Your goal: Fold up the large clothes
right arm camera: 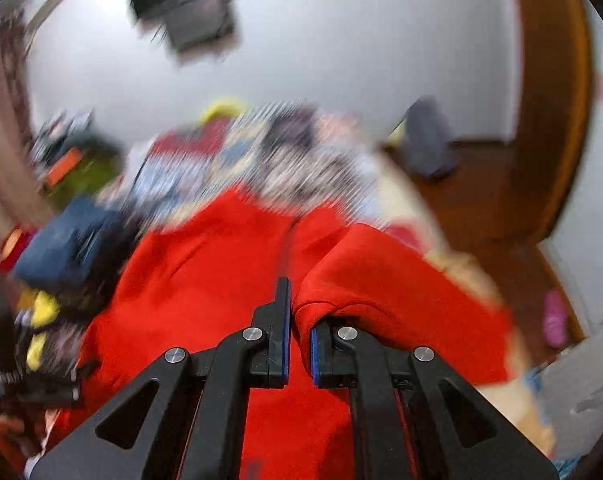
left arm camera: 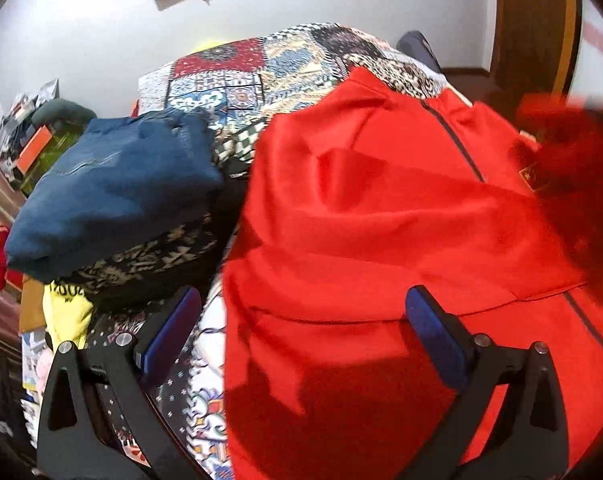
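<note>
A large red garment (left arm camera: 381, 240) with a dark zip line lies spread and creased over a patterned bed cover (left arm camera: 261, 72). My left gripper (left arm camera: 301, 320) is open wide just above its near edge, fingers either side of the cloth, holding nothing. In the right wrist view, which is motion-blurred, my right gripper (right arm camera: 299, 320) is shut on a fold of the red garment (right arm camera: 381, 280), which bunches up over the right finger (right arm camera: 321, 344).
A stack of folded clothes lies left of the red garment, a blue denim piece (left arm camera: 113, 188) on top, dark patterned and yellow pieces below. Clutter sits at the far left by the wall. A wooden door frame (left arm camera: 533, 20) stands at right.
</note>
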{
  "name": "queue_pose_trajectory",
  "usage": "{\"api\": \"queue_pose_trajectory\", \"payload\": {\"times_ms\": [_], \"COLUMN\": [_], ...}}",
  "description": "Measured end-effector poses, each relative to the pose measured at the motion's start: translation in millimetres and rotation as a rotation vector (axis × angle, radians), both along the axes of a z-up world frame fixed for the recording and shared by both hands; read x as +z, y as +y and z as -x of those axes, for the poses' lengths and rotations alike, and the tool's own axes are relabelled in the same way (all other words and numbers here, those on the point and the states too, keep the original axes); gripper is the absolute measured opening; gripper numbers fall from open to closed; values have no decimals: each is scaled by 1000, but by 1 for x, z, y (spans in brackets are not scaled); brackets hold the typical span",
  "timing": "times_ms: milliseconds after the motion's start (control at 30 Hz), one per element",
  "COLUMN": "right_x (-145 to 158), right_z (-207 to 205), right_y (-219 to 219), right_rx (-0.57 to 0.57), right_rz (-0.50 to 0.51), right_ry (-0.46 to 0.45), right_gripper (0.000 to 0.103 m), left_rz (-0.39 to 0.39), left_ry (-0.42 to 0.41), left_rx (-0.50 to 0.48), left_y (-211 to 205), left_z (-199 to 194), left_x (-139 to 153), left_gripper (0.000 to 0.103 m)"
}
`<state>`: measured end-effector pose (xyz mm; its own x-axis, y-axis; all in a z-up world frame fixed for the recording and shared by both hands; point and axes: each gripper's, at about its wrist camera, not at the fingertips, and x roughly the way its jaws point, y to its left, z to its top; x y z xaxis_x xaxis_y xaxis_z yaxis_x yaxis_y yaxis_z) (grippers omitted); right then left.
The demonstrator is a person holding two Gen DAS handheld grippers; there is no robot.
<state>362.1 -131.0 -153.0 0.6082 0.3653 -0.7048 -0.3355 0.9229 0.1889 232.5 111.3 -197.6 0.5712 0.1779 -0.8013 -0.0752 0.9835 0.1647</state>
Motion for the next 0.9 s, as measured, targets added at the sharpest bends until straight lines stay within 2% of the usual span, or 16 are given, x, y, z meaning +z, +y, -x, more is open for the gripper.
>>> {"api": "queue_pose_trajectory", "payload": {"times_ms": [100, 233, 267, 300, 367, 400, 533, 633, 733, 900], "right_x": [-48, -98, -97, -95, -87, -81, -58, -47, -40, -42], "right_z": [2, 5, 7, 11, 11, 12, 15, 23, 33, 45], "right_y": [34, 60, 59, 55, 44, 36, 3, -33, -71, -132], "right_rx": [88, 154, 152, 153, 173, 166, 117, 29, -66, -213], "right_rz": [44, 202, 214, 212, 157, 123, 75, 78, 93, 85], "right_ry": [167, 348, 335, 328, 349, 347, 284, 238, 210, 215], "right_gripper": [9, 18, 19, 28, 63, 66, 66, 66, 66, 66], "left_rz": [14, 33, 41, 49, 62, 68, 78, 75, 56, 27], "left_ry": [-5, 14, 23, 33, 40, 41, 20, -8, -22, -21], "left_rx": [19, 41, 44, 45, 41, 36, -9, -79, -158, -341], "left_y": [13, 25, 28, 29, 29, 28, 9, -21, -57, -140], "left_z": [9, 18, 20, 20, 20, 19, 7, -8, -23, -53], "left_x": [3, -4, -6, -9, -10, -9, 3, 18, 27, 32], "left_gripper": [103, 103, 103, 103, 103, 103, 103, 103, 103, 103]}}
